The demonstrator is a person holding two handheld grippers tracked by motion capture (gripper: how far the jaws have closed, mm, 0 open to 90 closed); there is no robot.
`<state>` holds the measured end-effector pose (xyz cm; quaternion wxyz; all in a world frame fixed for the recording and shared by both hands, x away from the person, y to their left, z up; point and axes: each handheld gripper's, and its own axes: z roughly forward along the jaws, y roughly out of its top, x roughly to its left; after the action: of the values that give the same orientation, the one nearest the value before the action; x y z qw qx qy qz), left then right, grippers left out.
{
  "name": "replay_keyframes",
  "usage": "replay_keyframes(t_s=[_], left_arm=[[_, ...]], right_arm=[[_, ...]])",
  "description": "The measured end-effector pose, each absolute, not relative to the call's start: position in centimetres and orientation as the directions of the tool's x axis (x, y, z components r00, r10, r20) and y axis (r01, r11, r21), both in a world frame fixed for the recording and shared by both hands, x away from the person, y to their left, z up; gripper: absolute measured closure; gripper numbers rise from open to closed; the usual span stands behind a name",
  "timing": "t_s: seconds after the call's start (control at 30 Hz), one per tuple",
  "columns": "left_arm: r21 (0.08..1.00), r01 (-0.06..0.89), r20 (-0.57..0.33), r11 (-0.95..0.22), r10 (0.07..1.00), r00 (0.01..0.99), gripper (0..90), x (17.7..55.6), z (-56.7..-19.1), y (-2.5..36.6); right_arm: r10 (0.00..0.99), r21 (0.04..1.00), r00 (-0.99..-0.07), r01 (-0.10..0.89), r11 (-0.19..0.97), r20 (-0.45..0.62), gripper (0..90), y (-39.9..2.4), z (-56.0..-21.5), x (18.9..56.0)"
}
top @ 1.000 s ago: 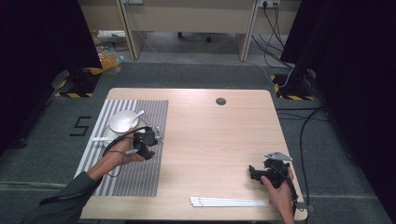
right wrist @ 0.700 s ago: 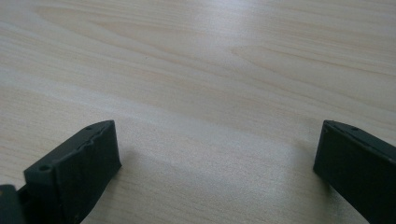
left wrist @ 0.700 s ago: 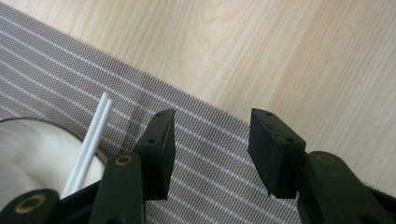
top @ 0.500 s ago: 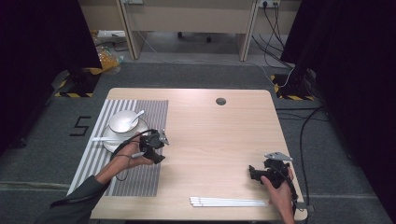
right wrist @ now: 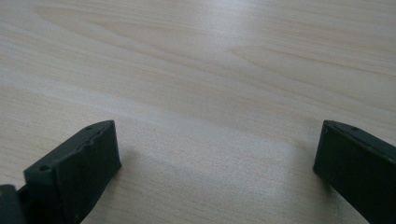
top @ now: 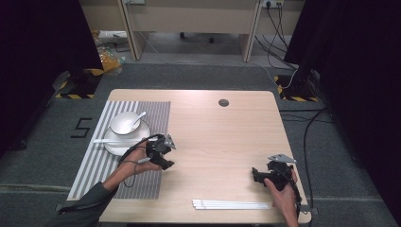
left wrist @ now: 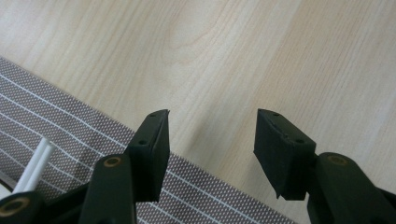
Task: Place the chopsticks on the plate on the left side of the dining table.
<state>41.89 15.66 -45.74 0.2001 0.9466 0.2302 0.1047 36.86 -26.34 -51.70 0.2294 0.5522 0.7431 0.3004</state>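
Note:
My left gripper (top: 167, 163) hovers low over the right edge of the striped placemat (top: 94, 175), just right of the white plate (top: 113, 147). In the left gripper view its jaws (left wrist: 210, 135) have just been opening and stand open with nothing between them, over the line where mat meets wood. A pair of thin white sticks (left wrist: 33, 164) lies on the mat at that view's lower left. My right gripper (top: 256, 175) rests near the table's front right corner. Its jaws (right wrist: 217, 149) stand wide open over bare wood.
A white bowl (top: 124, 123) with a spoon (top: 140, 117) sits on the plate, and a white stick (top: 105, 140) lies across the plate's left side. Long white sticks (top: 231, 205) lie along the front edge. A round cable hole (top: 223, 102) is at the back.
The left gripper has slid right and slightly nearer, away from the plate, to the mat's right edge. The right gripper has kept still.

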Motion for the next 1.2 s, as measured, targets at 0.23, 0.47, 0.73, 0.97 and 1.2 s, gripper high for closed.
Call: replay_keyframes(t_s=[0.23, 0.47, 0.73, 0.97, 1.2], left_arm=[[0.445, 0.397, 0.095, -0.802, 0.483, 0.870, 43.8, 41.4, -45.9, 15.5], [0.468, 0.400, 0.074, -0.788, 0.486, 0.871, 43.1, 40.9, -46.2, 15.1], [0.481, 0.403, 0.051, -0.779, 0.484, 0.874, 42.5, 40.4, -46.9, 14.6], [0.503, 0.399, 0.040, -0.767, 0.482, 0.875, 42.4, 40.1, -47.0, 14.2], [0.518, 0.404, 0.023, -0.754, 0.485, 0.874, 42.1, 39.8, -47.4, 14.0]], right_arm=[[0.959, 0.700, -0.285, 0.683, 0.210, -0.009, 0.3, -26.3, -51.7, 36.9], [0.958, 0.700, -0.285, 0.683, 0.210, -0.009, 0.3, -26.3, -51.7, 36.9], [0.958, 0.699, -0.285, 0.684, 0.211, -0.010, 0.4, -26.3, -51.7, 36.9], [0.959, 0.699, -0.284, 0.684, 0.209, -0.009, 0.4, -26.3, -51.7, 36.9], [0.959, 0.699, -0.284, 0.684, 0.209, -0.008, 0.5, -26.3, -51.7, 36.9]])
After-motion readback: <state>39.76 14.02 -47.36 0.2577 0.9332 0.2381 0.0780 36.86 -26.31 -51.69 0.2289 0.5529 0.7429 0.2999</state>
